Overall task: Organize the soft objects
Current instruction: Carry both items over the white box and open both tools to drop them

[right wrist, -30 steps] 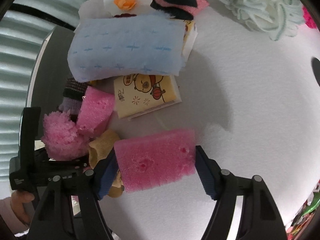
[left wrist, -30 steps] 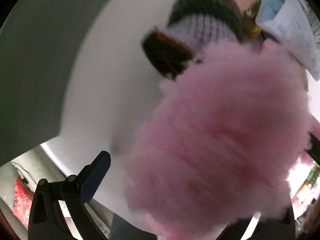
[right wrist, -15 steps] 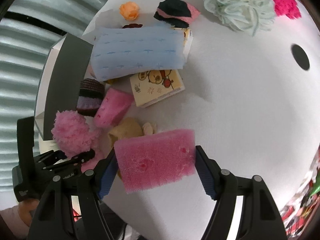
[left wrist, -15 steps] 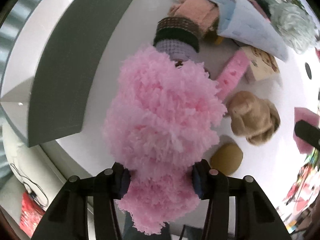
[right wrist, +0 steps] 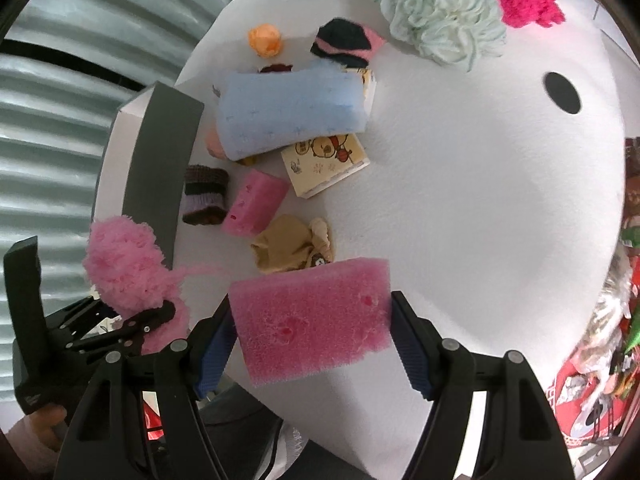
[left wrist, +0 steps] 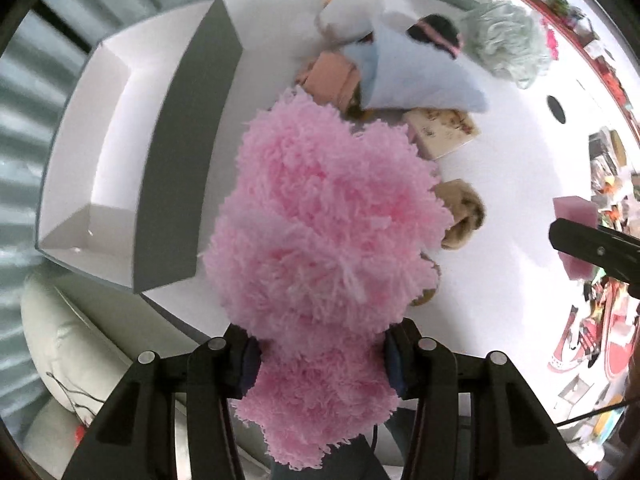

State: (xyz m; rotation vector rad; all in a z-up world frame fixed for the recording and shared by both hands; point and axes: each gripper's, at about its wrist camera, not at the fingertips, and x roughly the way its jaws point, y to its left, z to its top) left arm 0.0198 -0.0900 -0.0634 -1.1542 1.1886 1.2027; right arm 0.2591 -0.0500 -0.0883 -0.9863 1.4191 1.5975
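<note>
Pink fluffy pompom [left wrist: 320,240] is pinched between the left gripper [left wrist: 320,356] fingers, bulging ahead of their tips. Pink sponge [right wrist: 312,320] sits clamped between the right gripper [right wrist: 310,344] fingers; beyond them, a tan sock [right wrist: 292,248] lies on the white table [right wrist: 480,200].

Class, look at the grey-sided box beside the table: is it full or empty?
Empty, as far as shown. The left wrist view shows the box with bare white inner walls and floor; the fluffy pink item hides its near corner.
</note>
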